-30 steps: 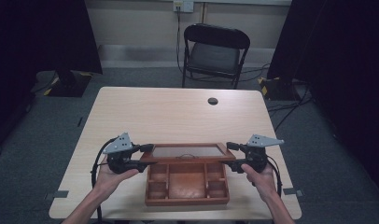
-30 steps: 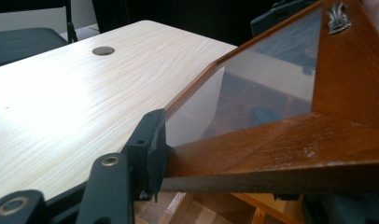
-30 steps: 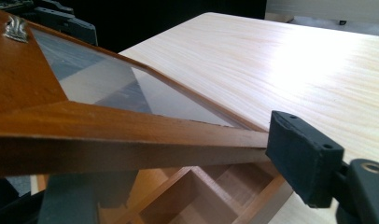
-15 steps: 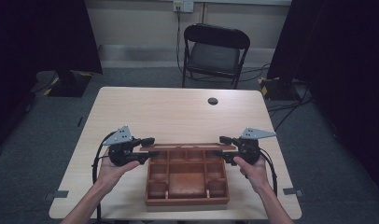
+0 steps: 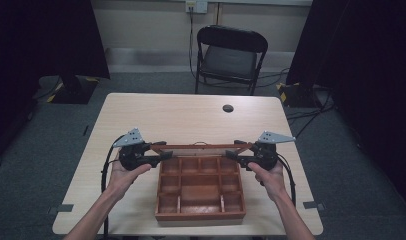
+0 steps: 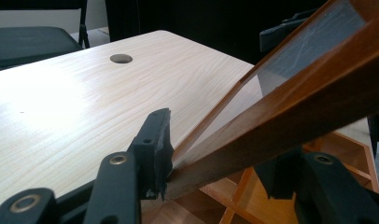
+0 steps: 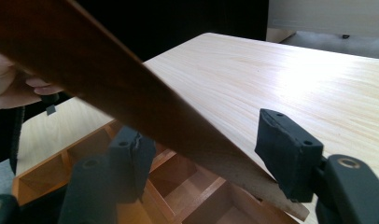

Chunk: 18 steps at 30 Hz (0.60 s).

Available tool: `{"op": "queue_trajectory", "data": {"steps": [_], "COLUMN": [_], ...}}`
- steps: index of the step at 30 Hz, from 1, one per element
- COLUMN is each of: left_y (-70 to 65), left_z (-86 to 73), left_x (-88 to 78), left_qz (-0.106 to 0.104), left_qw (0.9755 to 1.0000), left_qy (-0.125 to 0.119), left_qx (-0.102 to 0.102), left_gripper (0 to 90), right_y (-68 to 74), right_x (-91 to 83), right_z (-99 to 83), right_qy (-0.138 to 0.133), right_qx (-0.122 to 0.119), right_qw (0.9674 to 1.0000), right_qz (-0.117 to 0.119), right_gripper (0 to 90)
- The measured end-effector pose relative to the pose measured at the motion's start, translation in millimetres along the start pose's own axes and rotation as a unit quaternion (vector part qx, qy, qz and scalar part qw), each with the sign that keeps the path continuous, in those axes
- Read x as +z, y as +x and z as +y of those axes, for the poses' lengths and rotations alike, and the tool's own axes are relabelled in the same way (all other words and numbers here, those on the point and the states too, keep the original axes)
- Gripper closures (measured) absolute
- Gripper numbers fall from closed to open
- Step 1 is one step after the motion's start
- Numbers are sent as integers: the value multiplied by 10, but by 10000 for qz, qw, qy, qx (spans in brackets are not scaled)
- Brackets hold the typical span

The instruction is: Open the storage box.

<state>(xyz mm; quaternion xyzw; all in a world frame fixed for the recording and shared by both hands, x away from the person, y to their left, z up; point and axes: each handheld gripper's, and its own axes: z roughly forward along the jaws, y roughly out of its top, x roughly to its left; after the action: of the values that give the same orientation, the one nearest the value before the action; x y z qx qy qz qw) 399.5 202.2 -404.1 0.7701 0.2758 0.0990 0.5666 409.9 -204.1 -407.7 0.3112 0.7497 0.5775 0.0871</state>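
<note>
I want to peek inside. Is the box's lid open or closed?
Open. The lid is raised, tilted above the wooden box, whose compartments show, all looking empty.

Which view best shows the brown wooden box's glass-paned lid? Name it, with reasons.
The left gripper view: the glass-paned lid shows its wooden frame and clear pane, tilted up above the divided wooden box. The high view shows the lid edge-on between both grippers. The right gripper view shows its frame as a blurred band.
</note>
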Motion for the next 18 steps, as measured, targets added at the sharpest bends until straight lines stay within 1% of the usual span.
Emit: {"op": "queue_trajectory", "data": {"steps": [1,2,3,5,6,8,9,10,12,13,14,15,18], "left_y": [21,29,44,71,86,125,132,148,168,175,166,152,168], "left_z": [11,15,21,26,29,25,20,14,5,2,1,3,5], "left_x": [4,13,19,38,40,58,67,76,99,110,115,118,112], "left_qz": [-14,-13,14,18,24,3,-14,-15,-16,-9,42,99,67], "left_qw": [10000,10000,9999,9999,9998,9998,9998,9998,9997,9995,9995,9996,9996], "left_qy": [72,75,125,120,211,209,187,202,220,218,197,201,223], "left_qx": [-7,-30,-11,-22,-2,-38,-91,-64,-126,-209,-235,-186,-188], "left_gripper": [508,512,518,521,524,531,532,534,536,533,526,521,525], "right_y": [-5,-14,-18,-36,-46,-68,-74,-79,-99,-107,-115,-122,-126], "right_x": [2,10,11,22,28,43,47,49,58,62,67,69,70], "right_z": [2,8,12,22,25,30,32,33,22,15,6,1,-7], "right_qy": [2,-25,-17,-48,-59,-89,-104,-115,-111,-109,-129,-162,-181], "right_qx": [1,6,9,26,47,41,58,56,106,105,158,183,208], "right_qw": [10000,10000,10000,10000,10000,10000,9999,9999,9999,9999,9998,9997,9996], "right_qz": [-13,-2,-22,-31,-38,-4,-9,-10,-17,-58,-66,-65,-57], "right_gripper": [379,382,386,391,393,399,401,403,406,407,406,406,403]}}
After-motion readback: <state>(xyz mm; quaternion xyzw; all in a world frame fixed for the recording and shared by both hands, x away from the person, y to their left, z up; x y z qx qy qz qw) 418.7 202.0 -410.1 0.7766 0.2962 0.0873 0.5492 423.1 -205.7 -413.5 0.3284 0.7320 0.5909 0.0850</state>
